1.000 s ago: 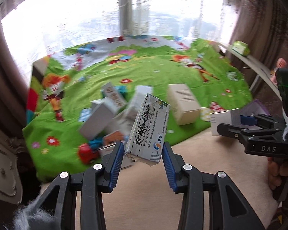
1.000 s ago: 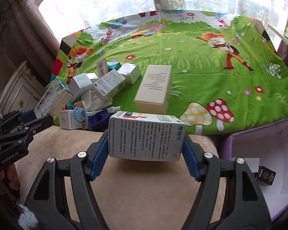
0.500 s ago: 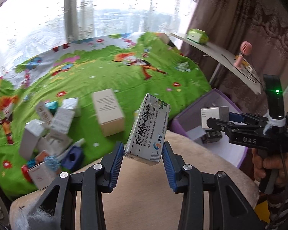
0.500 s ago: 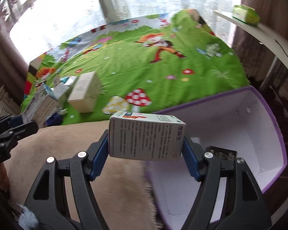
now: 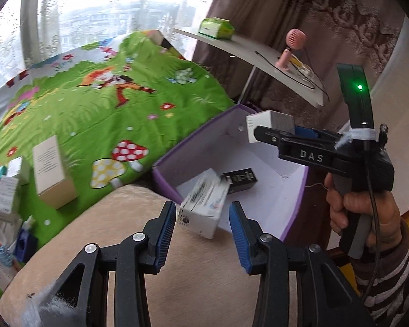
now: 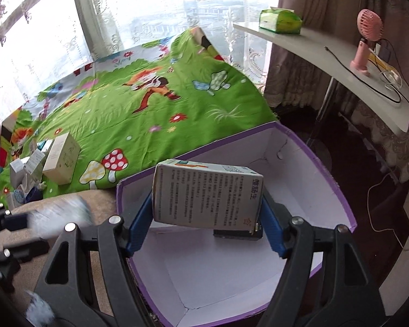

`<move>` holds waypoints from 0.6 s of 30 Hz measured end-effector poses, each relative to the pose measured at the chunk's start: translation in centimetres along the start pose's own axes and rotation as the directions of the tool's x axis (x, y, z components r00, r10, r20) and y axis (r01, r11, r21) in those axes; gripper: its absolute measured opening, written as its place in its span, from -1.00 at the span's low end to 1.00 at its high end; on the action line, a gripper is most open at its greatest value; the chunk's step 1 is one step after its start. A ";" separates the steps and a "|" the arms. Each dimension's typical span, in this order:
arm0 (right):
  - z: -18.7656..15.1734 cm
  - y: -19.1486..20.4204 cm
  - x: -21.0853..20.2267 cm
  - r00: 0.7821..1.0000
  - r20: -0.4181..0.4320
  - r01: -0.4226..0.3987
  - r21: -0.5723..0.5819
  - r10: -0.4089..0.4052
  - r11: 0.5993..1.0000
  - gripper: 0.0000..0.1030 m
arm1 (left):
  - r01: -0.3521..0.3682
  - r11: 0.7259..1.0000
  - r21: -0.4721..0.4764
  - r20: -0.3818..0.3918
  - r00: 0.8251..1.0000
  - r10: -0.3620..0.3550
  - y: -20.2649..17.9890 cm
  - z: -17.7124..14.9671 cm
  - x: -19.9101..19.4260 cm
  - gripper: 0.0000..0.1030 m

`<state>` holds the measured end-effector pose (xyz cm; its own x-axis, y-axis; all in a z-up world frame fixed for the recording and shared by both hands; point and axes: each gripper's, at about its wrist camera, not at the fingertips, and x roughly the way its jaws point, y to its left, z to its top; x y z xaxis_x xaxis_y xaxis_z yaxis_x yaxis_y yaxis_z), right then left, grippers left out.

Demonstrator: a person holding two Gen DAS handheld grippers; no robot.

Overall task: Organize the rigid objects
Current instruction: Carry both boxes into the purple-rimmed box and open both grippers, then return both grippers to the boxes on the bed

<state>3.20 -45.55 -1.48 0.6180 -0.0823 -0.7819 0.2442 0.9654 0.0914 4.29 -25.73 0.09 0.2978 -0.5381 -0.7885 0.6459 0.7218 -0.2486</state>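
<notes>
My left gripper (image 5: 202, 219) is open. A white medicine box (image 5: 203, 205), blurred, is in the air between and beyond its fingers, over the near rim of the purple storage box (image 5: 163, 175). That medicine box shows as a blur (image 6: 60, 212) in the right wrist view. My right gripper (image 6: 205, 216) is shut on a white printed carton (image 6: 207, 193), held above the storage box's white inside (image 6: 204, 272). The carton also shows in the left wrist view (image 5: 270, 125), in the right gripper (image 5: 261, 133). A small black box (image 5: 240, 179) lies in the storage box.
A green cartoon sheet (image 5: 95, 109) covers the bed. A tan carton (image 5: 51, 171) and several small boxes (image 5: 5, 199) lie at its left. A beige cushion (image 5: 122, 231) is under my left gripper. A white shelf (image 6: 327, 51) holds a tissue pack (image 6: 279, 21) and pink fan (image 6: 366, 41).
Both grippers swung right toward the purple storage box. My left gripper opened and let go of its medicine box, which is falling. The right gripper carried its carton over the box.
</notes>
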 end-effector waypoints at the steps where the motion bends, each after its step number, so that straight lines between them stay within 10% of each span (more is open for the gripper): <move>1: 0.1 -0.2 -0.1 1.000 0.003 0.004 0.007 -0.004 1.000 0.46 | 0.020 1.000 0.003 0.002 1.000 -0.020 -0.4 0.1 0.2 -0.16; 6: 0.5 -0.9 -1.0 0.999 0.036 0.018 0.046 -0.019 0.999 0.83 | 0.052 0.998 0.021 0.022 0.998 -0.052 -1.0 0.2 0.0 0.19; 18: 0.7 1.4 -1.0 0.999 0.039 -0.021 -0.007 0.021 1.000 0.83 | 0.033 0.996 -0.088 0.084 0.996 -0.026 2.2 -0.4 -2.1 0.20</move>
<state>3.48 -44.26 -0.15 0.6516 -0.0716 -0.7552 0.2261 0.9686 0.1032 4.80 -22.82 0.92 0.3389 -0.5913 -0.7318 0.5908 0.7391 -0.3235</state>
